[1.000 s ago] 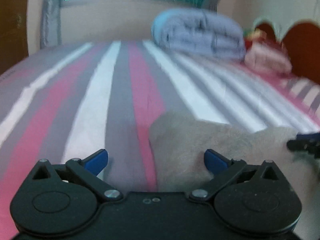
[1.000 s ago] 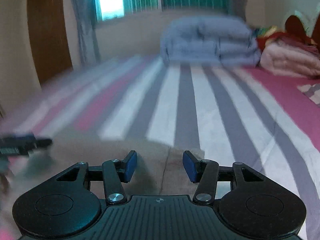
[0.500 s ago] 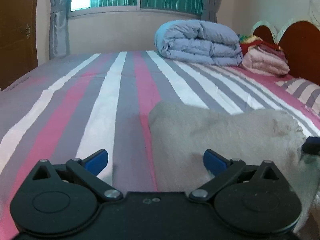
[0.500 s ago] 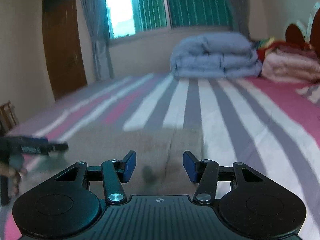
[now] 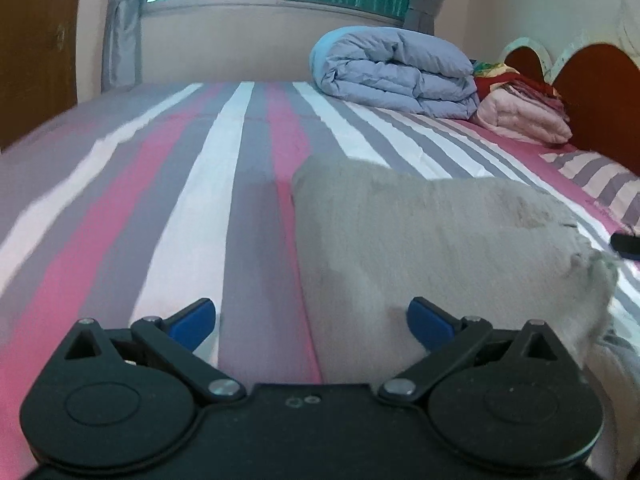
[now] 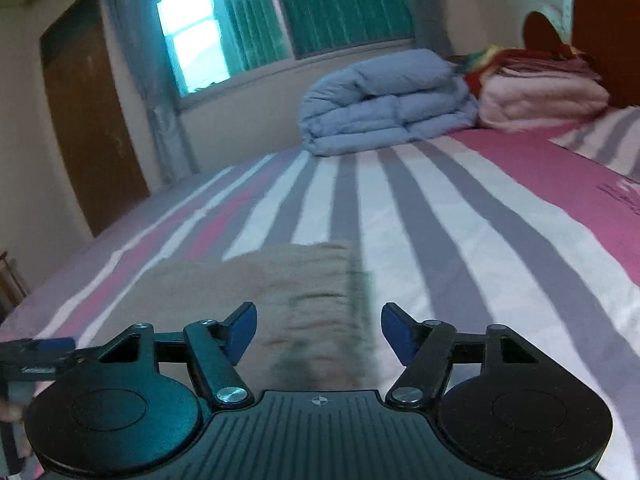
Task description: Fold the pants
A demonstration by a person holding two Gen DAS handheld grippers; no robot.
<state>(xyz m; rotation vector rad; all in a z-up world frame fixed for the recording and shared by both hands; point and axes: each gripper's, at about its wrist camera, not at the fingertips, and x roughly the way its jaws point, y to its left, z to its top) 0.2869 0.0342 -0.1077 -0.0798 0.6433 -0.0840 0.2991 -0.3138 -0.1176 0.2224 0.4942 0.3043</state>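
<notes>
Beige-grey pants (image 5: 440,240) lie in a folded block on the striped bed (image 5: 200,184). My left gripper (image 5: 310,320) hovers open over the block's near left edge; nothing sits between its blue pads (image 5: 428,322). In the right wrist view the pants (image 6: 256,292) spread out ahead and below. My right gripper (image 6: 318,330) is over their right edge, its jaws opening, and the pads (image 6: 242,330) press on nothing. The left gripper's tip (image 6: 36,350) shows at the left edge there. A tip of the right gripper (image 5: 626,244) shows at the far right of the left wrist view.
A folded blue duvet (image 5: 394,72) and a pink blanket stack (image 5: 524,114) sit at the far end of the bed by the red-brown headboard (image 5: 592,92). Behind are a window with green blinds (image 6: 340,4), grey curtains and a wooden door (image 6: 88,120).
Both grippers have drawn back from the pants, which look farther off and flatter. The right gripper's jaws stand wider apart and its view has rolled. The left gripper stays open.
</notes>
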